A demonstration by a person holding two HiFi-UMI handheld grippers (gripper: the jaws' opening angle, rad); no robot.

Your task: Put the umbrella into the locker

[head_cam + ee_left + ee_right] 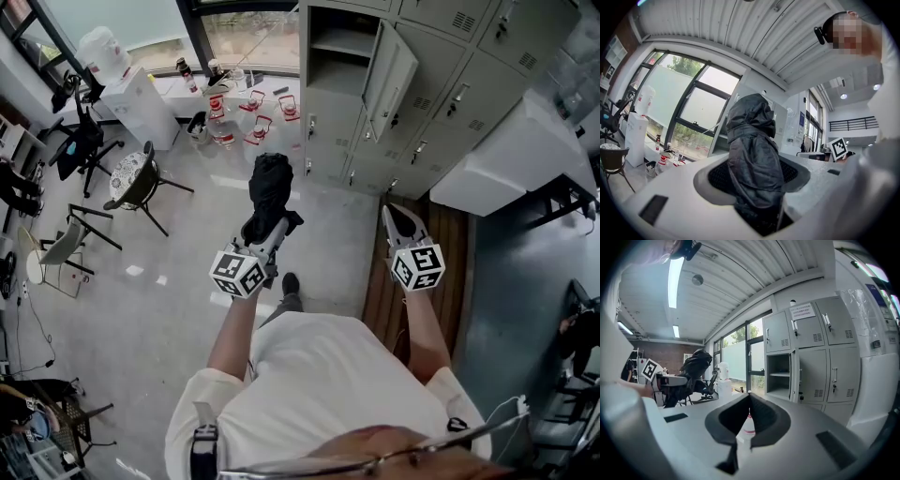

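Note:
My left gripper (263, 236) is shut on a folded black umbrella (270, 186), which stands up out of the jaws. In the left gripper view the umbrella (753, 150) fills the gap between the two pads, and the left gripper (757, 180) grips its lower part. My right gripper (397, 221) is held beside it on the right; its tips meet with nothing between them (749, 395). Ahead stands a bank of grey lockers with one compartment (339, 42) open and its door (389, 77) swung out. The right gripper view shows that open compartment (780, 376) and, at left, the umbrella (697, 363).
A water dispenser (131, 89) stands at the back left with chairs (136, 183) in front of it. Bottles and red-handled items (246, 111) sit by the window. A white counter (511, 159) juts out at the right, beside a wooden floor strip (450, 246).

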